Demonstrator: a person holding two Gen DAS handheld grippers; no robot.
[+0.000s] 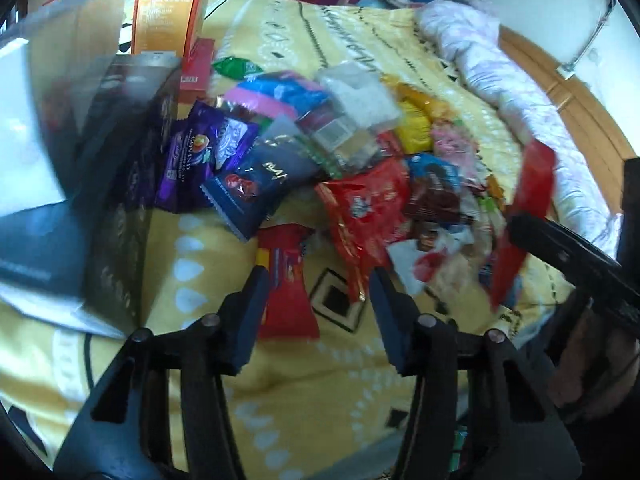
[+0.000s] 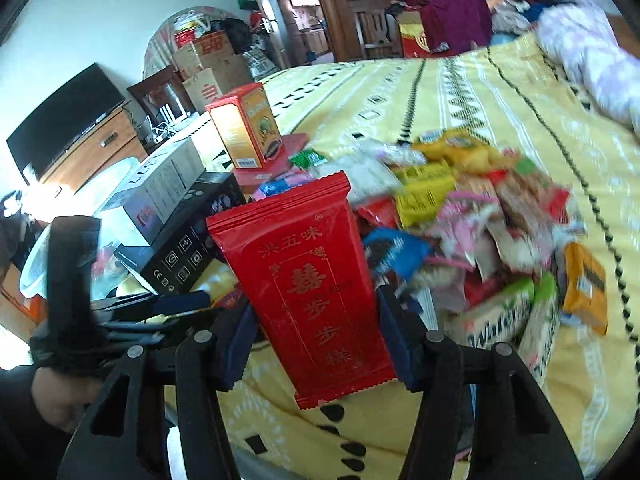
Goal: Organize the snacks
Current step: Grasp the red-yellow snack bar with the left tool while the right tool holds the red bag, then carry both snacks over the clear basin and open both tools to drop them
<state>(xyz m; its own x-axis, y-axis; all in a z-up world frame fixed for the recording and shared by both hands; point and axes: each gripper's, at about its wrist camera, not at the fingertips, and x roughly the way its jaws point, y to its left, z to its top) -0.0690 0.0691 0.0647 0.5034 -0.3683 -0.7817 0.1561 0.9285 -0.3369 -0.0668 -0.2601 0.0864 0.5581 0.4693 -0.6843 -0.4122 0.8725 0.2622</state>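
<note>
Red gold-printed packet upright, lifted clear of the heaped snack pile (mixed wrappers).

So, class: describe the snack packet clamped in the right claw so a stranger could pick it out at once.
Start at the yellow patterned bedspread and its heap of snacks. In front of the heap, the right claw grips a flat red packet upright. Unlike its neighbours, it is plain red with gold Chinese characters in a gold frame.
</note>
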